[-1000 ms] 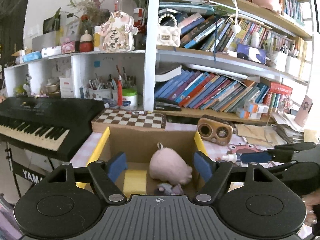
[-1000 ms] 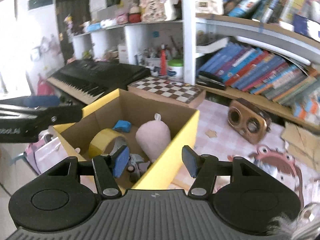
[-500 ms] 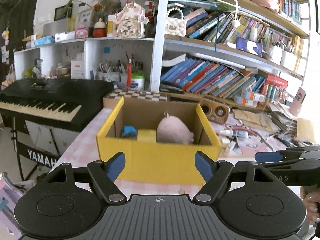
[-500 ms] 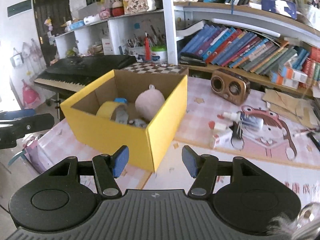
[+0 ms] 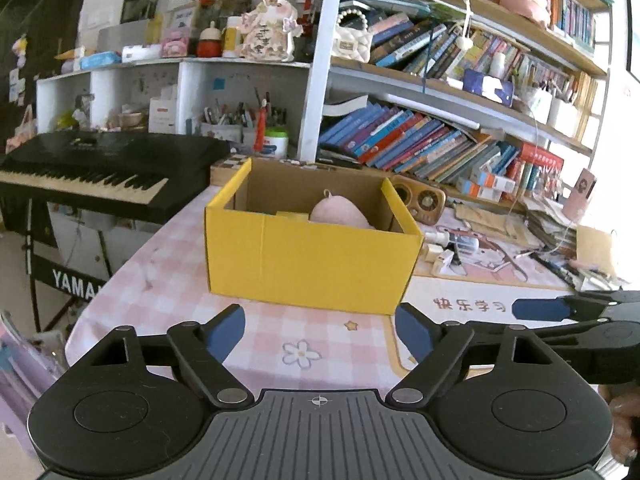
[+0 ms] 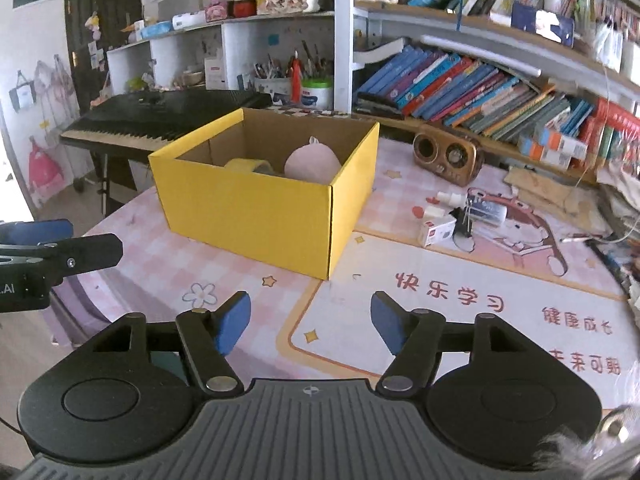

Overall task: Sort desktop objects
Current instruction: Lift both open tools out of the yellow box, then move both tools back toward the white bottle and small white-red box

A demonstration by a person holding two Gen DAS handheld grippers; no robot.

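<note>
Both grippers have drawn back from the box; left gripper point(image 5: 320, 330) and right gripper point(image 6: 311, 322) hang released. At twelve o'clock: one yellow cardboard box point(image 6: 256, 216) holding one pink plush point(image 6: 312, 163) (rounded) and one tape roll point(image 6: 248, 165).

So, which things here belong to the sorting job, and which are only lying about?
Job:
- yellow box
- pink plush toy inside it
- yellow tape roll inside it
- small white box and spray bottle, loose on the desk

Lying about:
- wooden speaker
- keyboard
- books
</note>
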